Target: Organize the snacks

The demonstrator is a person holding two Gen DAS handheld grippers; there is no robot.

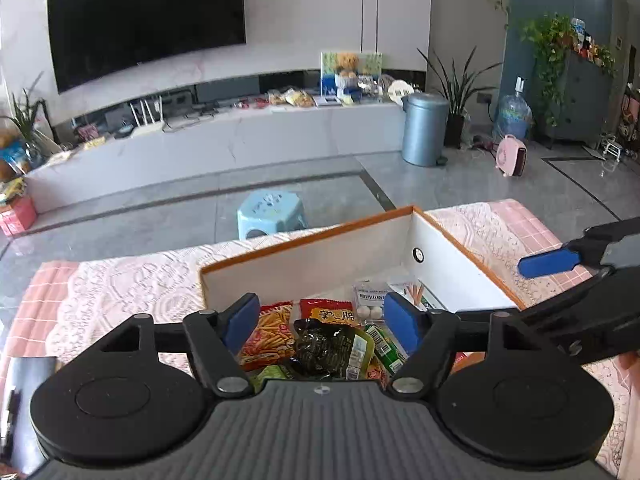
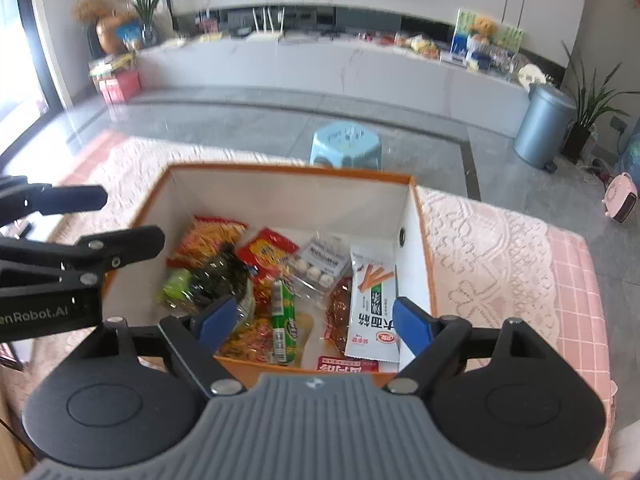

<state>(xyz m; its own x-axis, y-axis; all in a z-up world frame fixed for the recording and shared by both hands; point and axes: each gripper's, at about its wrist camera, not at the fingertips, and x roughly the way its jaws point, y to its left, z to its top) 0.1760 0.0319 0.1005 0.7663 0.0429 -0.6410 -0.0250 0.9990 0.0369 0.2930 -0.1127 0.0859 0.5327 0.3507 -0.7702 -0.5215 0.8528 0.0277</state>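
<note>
Both tools hung over the box (image 2: 288,172), the left gripper (image 1: 322,322) and right gripper (image 2: 316,320) spread wide and holding nothing. The snacks (image 2: 280,280) lay below and ahead of the pads, heaped inside. Crinkly, slick foil packets could slide or snag a fingertip; the thin cardboard wall might tip if bumped on the lace cloth (image 2: 480,240).

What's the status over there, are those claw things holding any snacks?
Left gripper open, empty. Right gripper open, empty. Snack packets piled inside orange box on the lace-covered table. Nothing in the way.
</note>
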